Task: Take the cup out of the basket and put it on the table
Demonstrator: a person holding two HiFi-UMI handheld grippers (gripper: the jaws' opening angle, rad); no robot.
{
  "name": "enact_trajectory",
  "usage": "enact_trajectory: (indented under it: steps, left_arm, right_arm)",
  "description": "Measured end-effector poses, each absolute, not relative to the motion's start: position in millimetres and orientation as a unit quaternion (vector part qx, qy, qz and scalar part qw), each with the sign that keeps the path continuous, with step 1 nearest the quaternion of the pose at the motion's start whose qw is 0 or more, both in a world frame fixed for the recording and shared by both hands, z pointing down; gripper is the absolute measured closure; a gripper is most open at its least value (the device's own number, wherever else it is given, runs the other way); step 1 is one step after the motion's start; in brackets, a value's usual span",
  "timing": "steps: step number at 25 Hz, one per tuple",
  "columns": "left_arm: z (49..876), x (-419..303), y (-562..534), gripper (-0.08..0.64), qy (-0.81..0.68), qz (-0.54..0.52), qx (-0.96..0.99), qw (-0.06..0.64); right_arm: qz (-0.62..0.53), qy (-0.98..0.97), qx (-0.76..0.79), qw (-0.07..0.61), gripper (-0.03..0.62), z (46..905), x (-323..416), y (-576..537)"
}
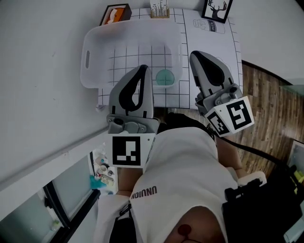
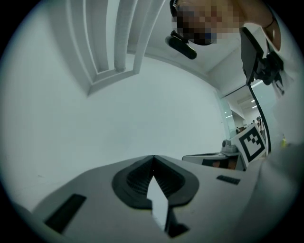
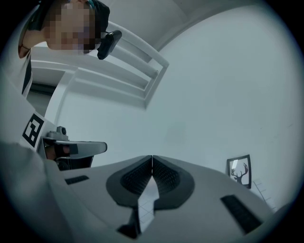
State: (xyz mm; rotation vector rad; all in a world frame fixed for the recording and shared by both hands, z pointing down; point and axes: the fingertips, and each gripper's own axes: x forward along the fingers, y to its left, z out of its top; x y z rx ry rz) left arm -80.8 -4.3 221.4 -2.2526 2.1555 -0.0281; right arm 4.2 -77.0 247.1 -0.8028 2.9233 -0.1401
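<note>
A teal cup [image 1: 165, 77] stands inside the translucent white basket [image 1: 95, 45], near its front right corner, on the grid-marked table [image 1: 209, 42]. Both grippers are held close to the person's chest, in front of the table's near edge. In the head view my left gripper [image 1: 144, 67] overlaps the basket's front rim, just left of the cup; its jaws are shut and hold nothing. My right gripper [image 1: 194, 53] is to the right of the basket, also shut and holding nothing. Both gripper views face up at wall and ceiling, with shut jaws [image 2: 153, 156] [image 3: 152, 156]; neither shows the cup.
At the table's far edge are an orange tissue box [image 1: 115, 13], a small holder with sticks [image 1: 159, 9] and a framed deer picture [image 1: 217, 9]. A white wall runs along the left, wooden floor [image 1: 270, 104] on the right. The person's torso fills the lower head view.
</note>
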Motion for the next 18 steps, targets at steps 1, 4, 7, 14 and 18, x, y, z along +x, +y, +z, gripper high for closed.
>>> enact_trajectory:
  steps: [1, 4, 7, 14, 18]
  left_arm:
    - [219.4, -83.0, -8.7, 0.547, 0.693, -0.013, -0.721, 0.014]
    - [216.3, -92.4, -19.9, 0.548, 0.697, -0.026, -0.717, 0.017]
    - [212.7, -102.5, -29.1, 0.548, 0.696, -0.036, -0.717, 0.020]
    - [216.6, -116.7, -44.4, 0.546, 0.685, -0.052, -0.726, 0.023]
    - [220.0, -115.2, -63.6, 0.547, 0.652, -0.070, -0.754, 0.020]
  right_arm:
    - [-0.047, 0.962, -0.263, 0.053, 0.572, 246.4, 2.9, -82.1]
    - [-0.049, 0.962, -0.263, 0.054, 0.572, 244.9, -2.0, -94.8]
    - [-0.049, 0.961, -0.265, 0.052, 0.572, 244.2, -5.4, -104.2]
    - [-0.051, 0.953, -0.292, 0.058, 0.572, 249.4, 0.4, -119.1]
    - [-0.060, 0.946, -0.312, 0.066, 0.572, 248.6, -1.3, -127.6]
